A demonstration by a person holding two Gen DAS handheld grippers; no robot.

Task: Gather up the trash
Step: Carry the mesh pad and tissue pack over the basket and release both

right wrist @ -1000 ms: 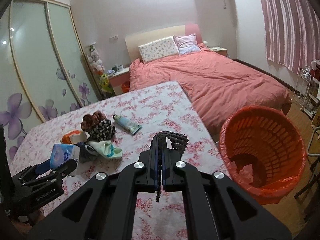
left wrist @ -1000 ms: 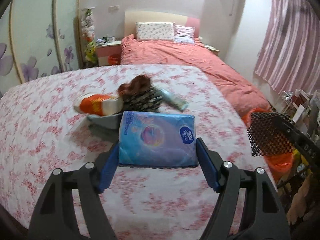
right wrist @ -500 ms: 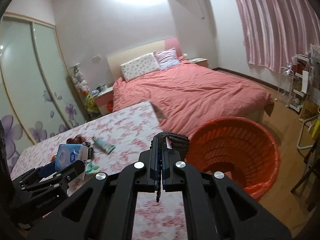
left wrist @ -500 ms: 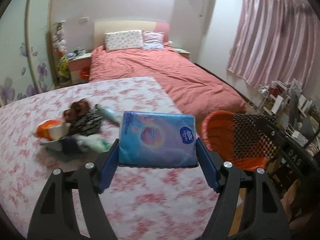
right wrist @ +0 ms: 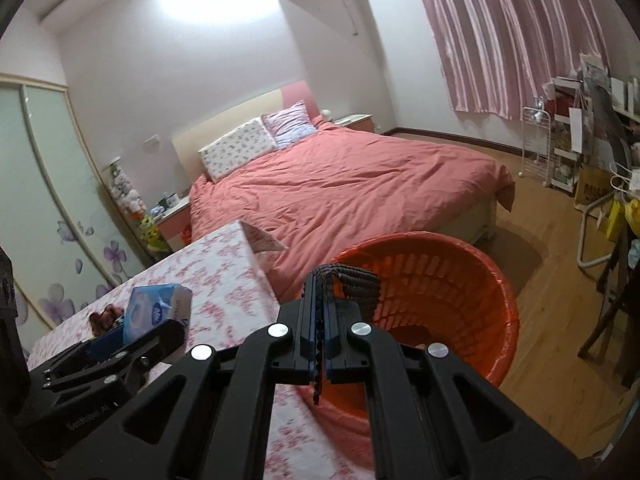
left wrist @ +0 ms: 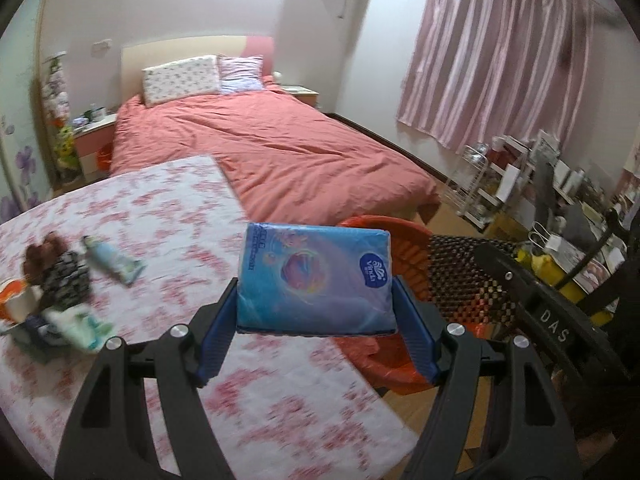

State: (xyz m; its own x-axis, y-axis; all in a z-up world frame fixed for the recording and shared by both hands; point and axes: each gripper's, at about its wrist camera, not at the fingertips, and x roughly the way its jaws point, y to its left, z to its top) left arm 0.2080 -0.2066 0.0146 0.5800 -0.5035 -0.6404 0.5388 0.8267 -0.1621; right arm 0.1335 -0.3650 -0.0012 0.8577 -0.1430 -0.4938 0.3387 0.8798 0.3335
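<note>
My left gripper [left wrist: 316, 308] is shut on a blue tissue pack [left wrist: 314, 280], held flat between its blue pads above the right edge of the floral-clothed table [left wrist: 160, 208]. Just behind the pack stands an orange basket [left wrist: 408, 252] lined with an orange bag. My right gripper [right wrist: 319, 292] is shut on a piece of black mesh [right wrist: 356, 280], which hangs over the basket's [right wrist: 452, 280] near rim. On the table to the left lie a tube [left wrist: 112, 260], a dark patterned item [left wrist: 64, 280], an orange-and-white cup [left wrist: 16, 300] and a white-green wrapper [left wrist: 80, 320].
A bed with a pink cover [left wrist: 280, 152] lies beyond the table. White wire shelves [left wrist: 500, 176] and clutter line the right wall under pink curtains [left wrist: 500, 60]. Wooden floor [right wrist: 540, 300] surrounds the basket, and a chair frame [right wrist: 600, 240] stands at the right.
Both grippers have swung right, away from the pile on the table and toward the orange basket. The basket now sits closer and more central; both grips are unchanged.
</note>
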